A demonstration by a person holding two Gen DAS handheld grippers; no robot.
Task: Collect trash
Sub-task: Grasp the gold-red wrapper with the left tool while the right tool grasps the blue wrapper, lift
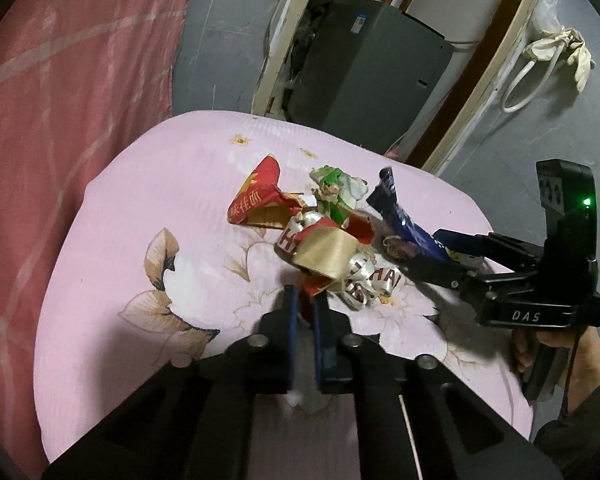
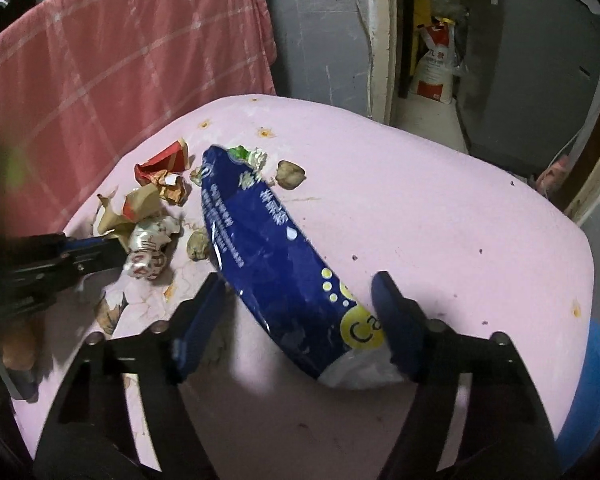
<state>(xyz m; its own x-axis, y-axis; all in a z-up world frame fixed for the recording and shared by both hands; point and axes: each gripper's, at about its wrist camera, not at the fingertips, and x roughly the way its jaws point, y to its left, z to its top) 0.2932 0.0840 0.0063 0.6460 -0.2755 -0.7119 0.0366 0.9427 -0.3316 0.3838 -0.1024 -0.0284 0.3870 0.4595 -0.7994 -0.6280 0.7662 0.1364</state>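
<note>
Trash pile: crumpled wrappers heaped near the middle of the pink table, toward its far edge. Items: red wrapper, green-and-white wrapper, gold-and-red wrapper, silver ribbon with red lettering, two brownish lumps.

Blue bag: long, glossy, lying on the table with its far end touching the pile and its near end between the fingers of the right gripper.

Right gripper: fingers spread wide on either side of the bag's near end; the right finger appears to touch the bag, the left stands just apart. Not yet clamped.

Left gripper: fingers drawn close together, pinching a red scrap at the near edge of the pile.

Blue bin: rim showing past the table's right edge.

Step in hand, as judged: gathering, with the left taking a piece from the pile and the right set to take the bag.

Next move calls for: closing the right fingers squarely on the bag, which looks slippery and limp, then lifting clear without dragging the pile.
</note>
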